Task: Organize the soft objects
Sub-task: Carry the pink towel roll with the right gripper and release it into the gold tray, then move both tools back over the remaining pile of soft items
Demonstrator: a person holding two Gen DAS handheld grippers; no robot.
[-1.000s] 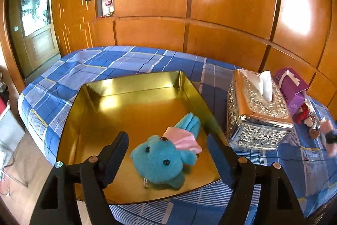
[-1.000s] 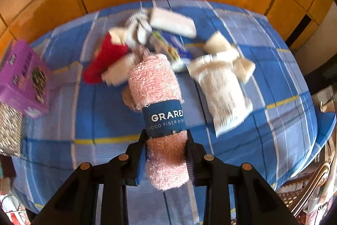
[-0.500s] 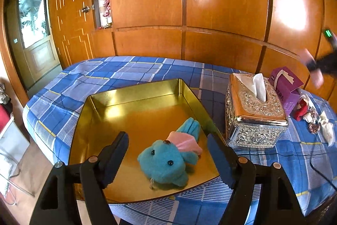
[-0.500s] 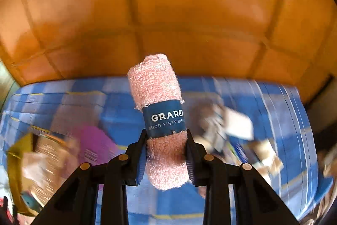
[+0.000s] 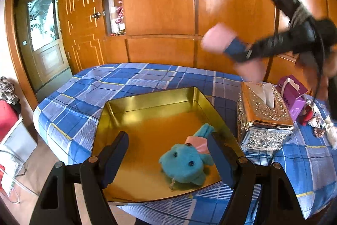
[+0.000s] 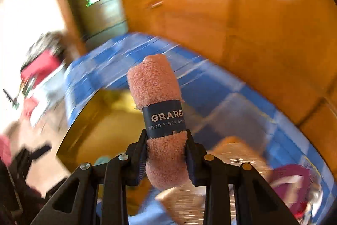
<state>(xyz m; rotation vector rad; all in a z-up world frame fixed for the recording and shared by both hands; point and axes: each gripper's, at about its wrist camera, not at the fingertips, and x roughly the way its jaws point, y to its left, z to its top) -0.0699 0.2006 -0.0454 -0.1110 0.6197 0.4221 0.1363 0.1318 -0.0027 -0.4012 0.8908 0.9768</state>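
Note:
My right gripper is shut on a rolled pink towel with a dark blue paper band. It holds the roll high in the air, above the silver tissue box; in the left wrist view the roll appears blurred at upper right. A gold tray lies on the blue checked cloth. A teal plush toy with a pink bow lies in the tray's near right part. My left gripper is open and empty, its fingers either side of the plush, above the tray's near edge.
A silver embossed tissue box stands right of the tray, a purple tissue pack behind it. Small soft items lie at the far right. Wooden wall panels stand behind the bed; the floor drops off at left.
My right gripper has swung the pink towel roll up and leftward, from the pile of items toward the tray. My left gripper has drawn back and left, away from the plush.

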